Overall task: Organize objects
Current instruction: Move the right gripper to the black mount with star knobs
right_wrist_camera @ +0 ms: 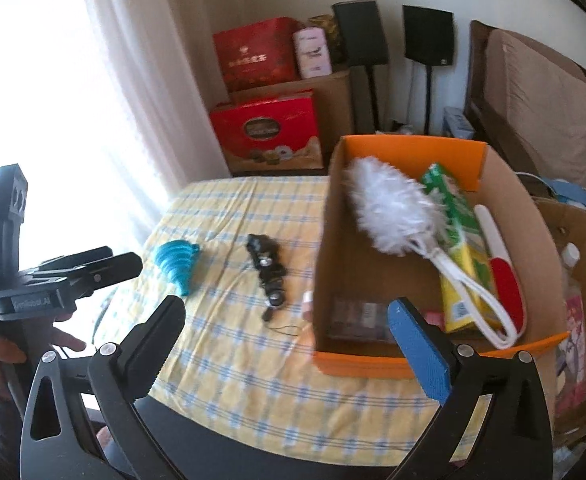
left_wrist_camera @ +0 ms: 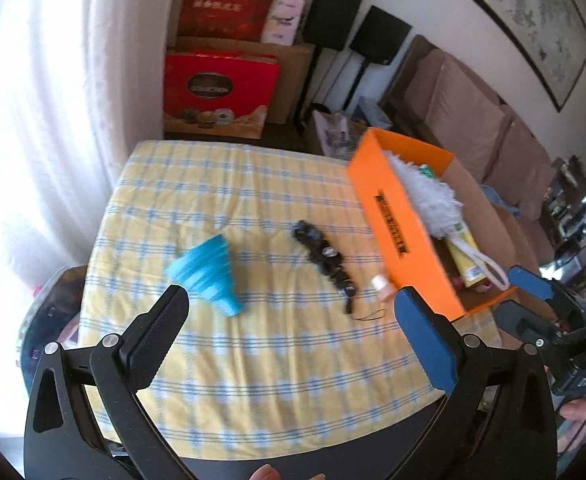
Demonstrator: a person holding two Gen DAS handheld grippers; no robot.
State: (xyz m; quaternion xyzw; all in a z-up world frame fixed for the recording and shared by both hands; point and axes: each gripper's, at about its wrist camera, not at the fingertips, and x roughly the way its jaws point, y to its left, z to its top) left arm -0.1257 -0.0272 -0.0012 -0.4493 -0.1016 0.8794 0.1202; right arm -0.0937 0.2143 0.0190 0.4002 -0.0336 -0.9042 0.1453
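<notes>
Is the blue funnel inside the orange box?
No, the blue funnel lies on the checked cloth, left of the orange box.

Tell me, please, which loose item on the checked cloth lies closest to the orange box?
The small pale bottle sits right by the orange box; the black strap and blue funnel lie farther off.

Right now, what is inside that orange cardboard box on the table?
The orange cardboard box holds a white fluffy duster, a green and yellow carton, a red and white brush and a dark flat packet. Anything beneath them is covered.
</notes>
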